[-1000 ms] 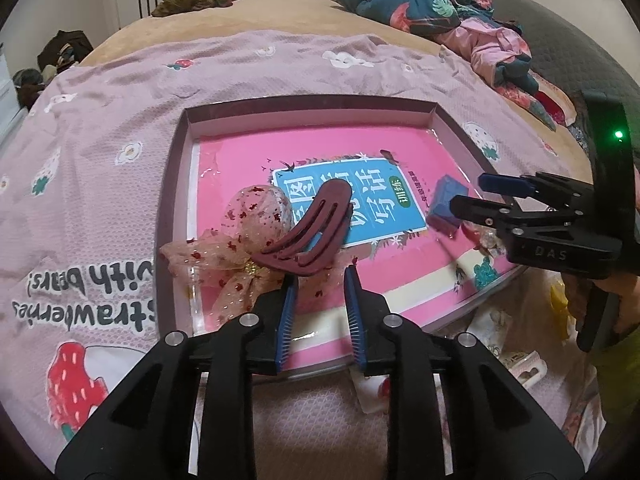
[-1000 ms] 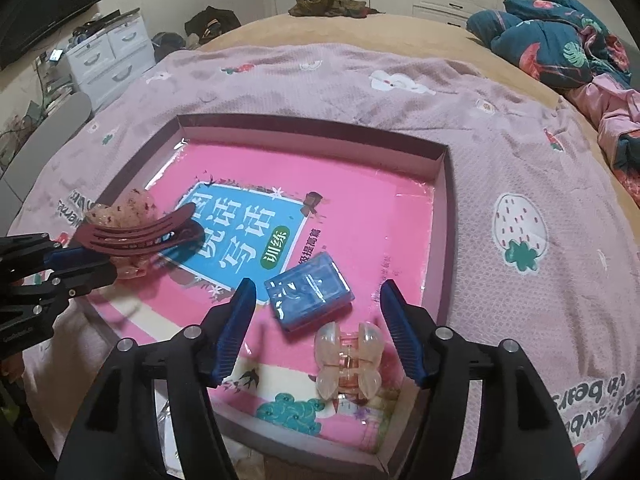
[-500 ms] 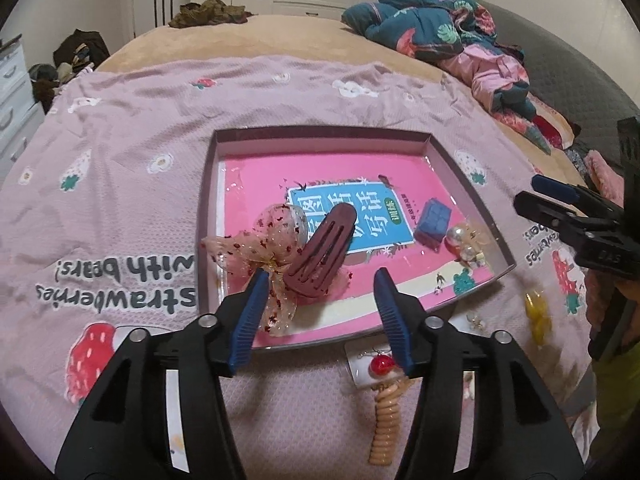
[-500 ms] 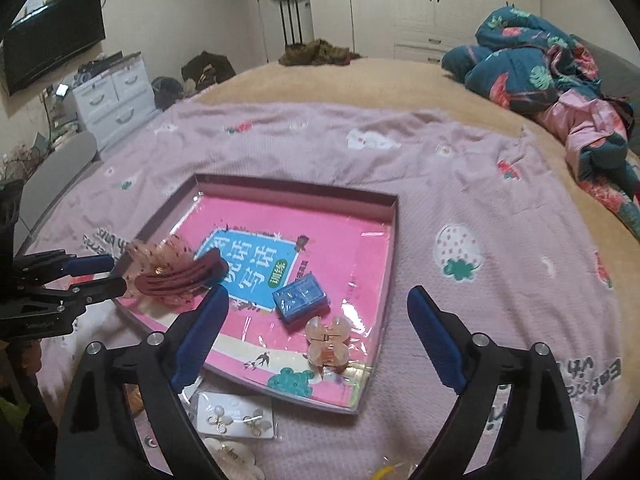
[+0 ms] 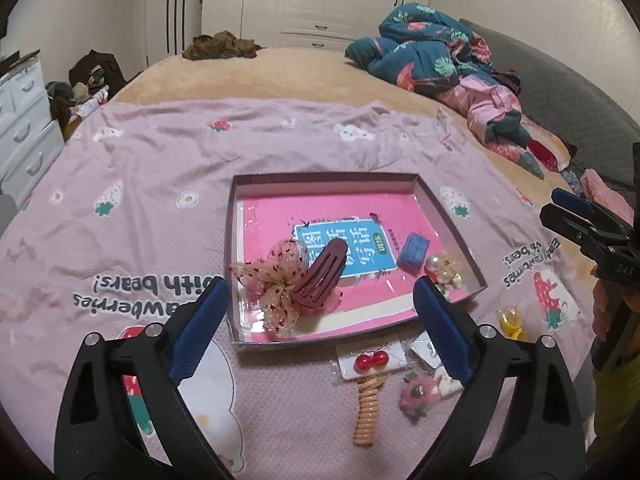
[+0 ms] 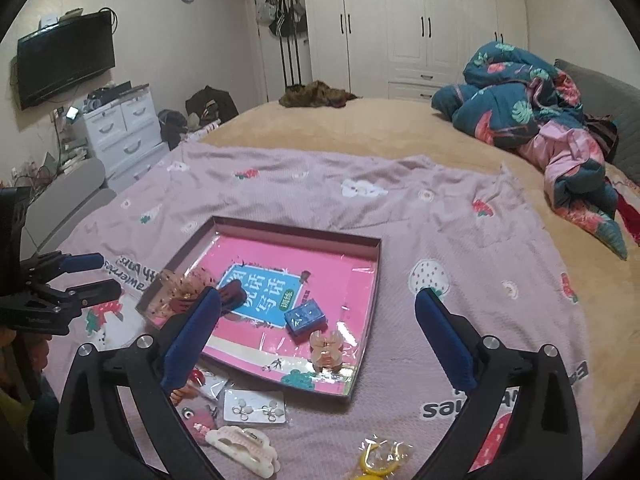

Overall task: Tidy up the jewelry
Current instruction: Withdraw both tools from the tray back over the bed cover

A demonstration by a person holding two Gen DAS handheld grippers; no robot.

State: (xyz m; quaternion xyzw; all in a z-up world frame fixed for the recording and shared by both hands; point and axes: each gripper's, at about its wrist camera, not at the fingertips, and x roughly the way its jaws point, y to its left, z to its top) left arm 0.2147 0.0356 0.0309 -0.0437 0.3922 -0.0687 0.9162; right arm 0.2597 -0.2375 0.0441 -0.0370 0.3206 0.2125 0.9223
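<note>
Both wrist views look obliquely down across the bed (image 5: 280, 76) toward the wardrobes, from near its front edge. Left view faces the tray (image 5: 320, 178) squarely; right view (image 6: 296, 226) from farther right. Both share tray and bedspread.

Yellow clip (image 6: 380, 465) cut by btm edge; earring card (image 6: 254, 407) detail too small.
</note>
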